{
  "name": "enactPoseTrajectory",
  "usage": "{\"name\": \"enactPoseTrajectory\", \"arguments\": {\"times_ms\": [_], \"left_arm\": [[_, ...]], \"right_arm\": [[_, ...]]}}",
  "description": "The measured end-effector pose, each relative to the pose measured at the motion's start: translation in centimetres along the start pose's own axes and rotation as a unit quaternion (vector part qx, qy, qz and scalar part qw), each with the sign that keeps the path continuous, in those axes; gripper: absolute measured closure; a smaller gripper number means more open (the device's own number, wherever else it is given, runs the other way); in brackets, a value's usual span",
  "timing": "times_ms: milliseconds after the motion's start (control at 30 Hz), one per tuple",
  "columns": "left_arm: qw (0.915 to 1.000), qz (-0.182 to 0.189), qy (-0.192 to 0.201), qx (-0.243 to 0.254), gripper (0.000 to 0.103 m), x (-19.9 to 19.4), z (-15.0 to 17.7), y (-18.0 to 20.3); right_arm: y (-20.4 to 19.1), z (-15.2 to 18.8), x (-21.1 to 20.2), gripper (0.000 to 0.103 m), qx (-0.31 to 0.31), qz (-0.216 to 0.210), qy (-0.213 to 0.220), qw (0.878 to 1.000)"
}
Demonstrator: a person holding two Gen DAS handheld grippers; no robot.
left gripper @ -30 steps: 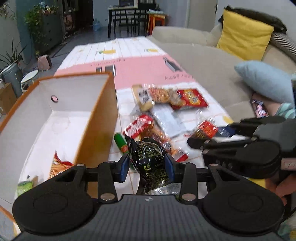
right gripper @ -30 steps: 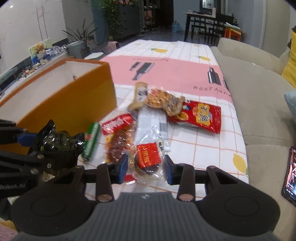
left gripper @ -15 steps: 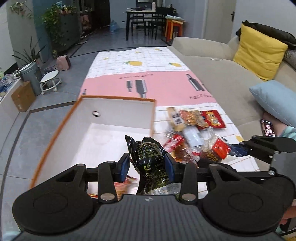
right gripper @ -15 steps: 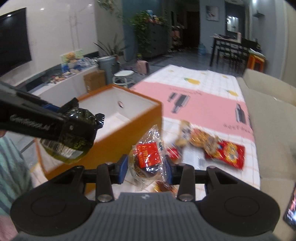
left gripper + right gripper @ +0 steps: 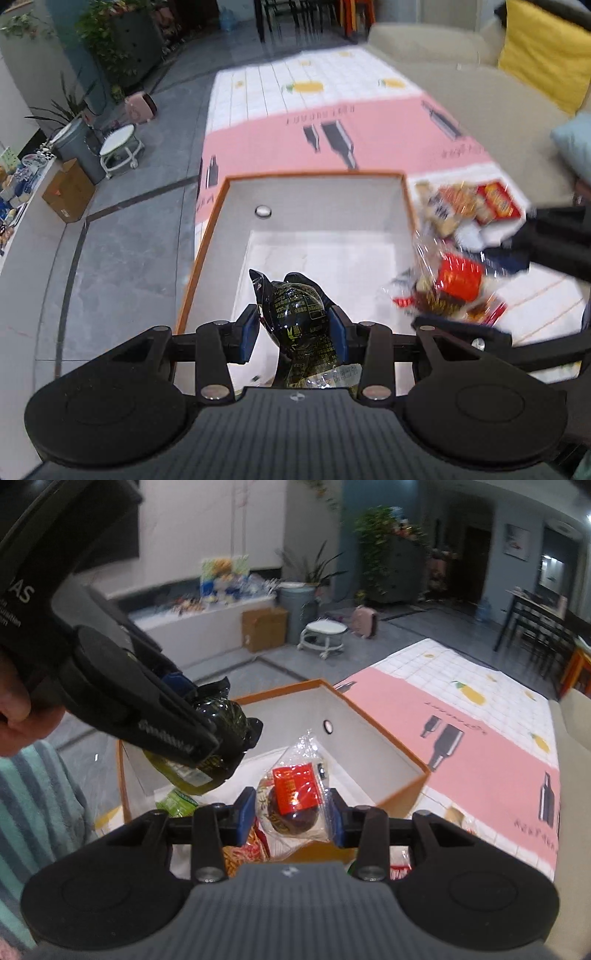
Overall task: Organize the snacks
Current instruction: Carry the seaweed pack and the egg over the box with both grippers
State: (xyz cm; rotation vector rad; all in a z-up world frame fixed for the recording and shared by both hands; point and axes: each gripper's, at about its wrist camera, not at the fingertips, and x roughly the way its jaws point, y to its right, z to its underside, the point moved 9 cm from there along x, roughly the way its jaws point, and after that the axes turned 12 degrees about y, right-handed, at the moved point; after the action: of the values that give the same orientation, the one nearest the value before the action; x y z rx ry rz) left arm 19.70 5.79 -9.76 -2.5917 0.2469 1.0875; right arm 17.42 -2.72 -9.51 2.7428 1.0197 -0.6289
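Jaws of the left gripper [image 5: 293, 334] are closed on a black packet [image 5: 299, 314], pinched across its bulging middle so that its twisted top stands up between the blue pads and its clear tail hangs below. Jaws of the right gripper [image 5: 291, 814] hold a clear packet [image 5: 295, 797] with a red label, likewise squeezed at the widest part of the dark round snack inside; the crimped end points upward, free of the pads. Gripping across the body rather than the thin film probably keeps each packet from slipping.

Both loads hang above the box [image 5: 406, 206], an orange-walled carton with a white lining and a small round hole in its far wall. In the right wrist view the left gripper [image 5: 221, 738] crosses from the upper left, its packet above the near left part of the opening. The two sit close together but apart, so each could be let go without striking the other. A green packet [image 5: 177, 801] and an orange-red one [image 5: 240, 853] already lie on the box floor.

Beyond the box's right wall, the remaining snacks [image 5: 469, 206] lie in a loose heap on the table [image 5: 369, 122], whose cloth is pink and white. By this reading, the step in hand is the drop into the box, with several packets still to collect.
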Motion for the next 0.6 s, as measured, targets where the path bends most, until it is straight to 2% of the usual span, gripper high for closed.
{"name": "enactPoseTrajectory", "arguments": {"times_ms": [300, 600], "left_arm": [[0.9965, -0.003, -0.067, 0.049, 0.057, 5.0, 2.8, -0.7], [0.9933, -0.002, -0.102, 0.054, 0.057, 7.4, 4.6, -1.6]], "right_arm": [[-1.4, 1.0, 5.8, 0.065, -0.070, -0.037, -0.086, 0.993], [-2.7, 3.2, 9.9, 0.065, -0.111, -0.058, -0.153, 0.980]]}}
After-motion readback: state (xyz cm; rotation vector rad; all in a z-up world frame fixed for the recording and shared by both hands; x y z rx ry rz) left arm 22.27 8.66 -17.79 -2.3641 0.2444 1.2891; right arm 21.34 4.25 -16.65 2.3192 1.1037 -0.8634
